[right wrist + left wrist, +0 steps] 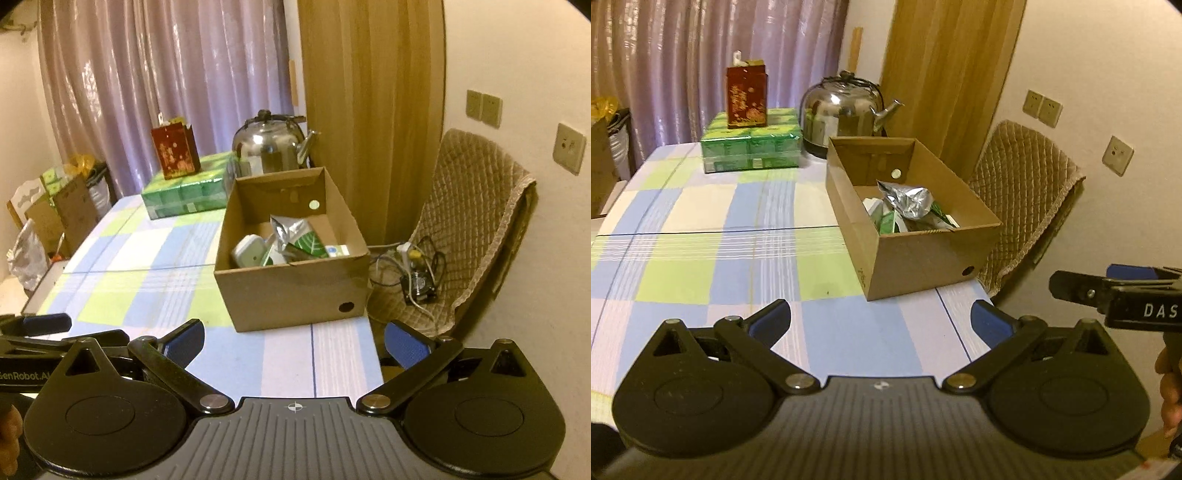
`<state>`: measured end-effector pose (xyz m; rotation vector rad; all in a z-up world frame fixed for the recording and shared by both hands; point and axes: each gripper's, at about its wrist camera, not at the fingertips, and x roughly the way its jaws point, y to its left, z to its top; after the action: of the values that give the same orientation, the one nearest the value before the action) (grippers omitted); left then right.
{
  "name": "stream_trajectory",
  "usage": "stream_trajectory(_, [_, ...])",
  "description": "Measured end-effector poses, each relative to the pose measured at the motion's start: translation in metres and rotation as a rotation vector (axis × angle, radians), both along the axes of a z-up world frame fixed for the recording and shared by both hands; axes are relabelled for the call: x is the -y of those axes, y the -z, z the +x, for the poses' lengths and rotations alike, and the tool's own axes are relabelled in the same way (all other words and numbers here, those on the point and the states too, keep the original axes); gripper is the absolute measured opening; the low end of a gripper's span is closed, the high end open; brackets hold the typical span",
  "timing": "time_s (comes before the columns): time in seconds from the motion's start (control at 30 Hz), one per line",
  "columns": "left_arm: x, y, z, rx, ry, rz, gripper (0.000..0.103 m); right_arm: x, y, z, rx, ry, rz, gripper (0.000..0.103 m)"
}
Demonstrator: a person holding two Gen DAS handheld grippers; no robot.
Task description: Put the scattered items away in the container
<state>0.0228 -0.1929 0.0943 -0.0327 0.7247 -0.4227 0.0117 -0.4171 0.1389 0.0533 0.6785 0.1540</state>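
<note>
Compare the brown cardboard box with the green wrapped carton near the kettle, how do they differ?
The brown cardboard box is open-topped with packets and a silver foil bag inside; the green wrapped carton is sealed in shiny film. The box is plain and tall-walled, with a round hole in its near face; the carton is flatter and printed. The carton carries a red patterned box on top; nothing sits on the cardboard box. Both rest on the checked tablecloth.

Right gripper (293,341) jaws spread wide and empty above checked tablecloth (155,266), cardboard box (291,288) ahead holding silver pouch (286,230), green packets (308,245)
</note>
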Motion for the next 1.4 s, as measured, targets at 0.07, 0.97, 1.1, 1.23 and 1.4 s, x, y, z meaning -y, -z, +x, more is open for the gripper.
stream_trajectory(0.07, [-0.003,-0.003,-0.008,0.004,-0.008,-0.005,0.102,-0.004,-0.002,-0.007,0.002,-0.012,0.004,0.101])
stream_trajectory(0.97, [-0.023,0.006,-0.039,0.027,-0.037,-0.011,0.102,-0.033,0.003,-0.04,0.004,-0.036,-0.068,0.101])
stream_trajectory(1.1, [-0.02,0.008,-0.037,0.025,-0.028,-0.006,0.102,-0.031,0.005,-0.042,0.001,-0.017,-0.063,0.101])
stream_trajectory(1.23, [-0.016,0.012,-0.035,0.022,-0.013,0.01,0.102,-0.027,0.008,-0.044,-0.002,0.001,-0.056,0.101])
stream_trajectory(1.4, [-0.015,0.016,-0.036,0.049,-0.015,0.014,0.102,-0.025,0.013,-0.042,-0.016,0.006,-0.049,0.101])
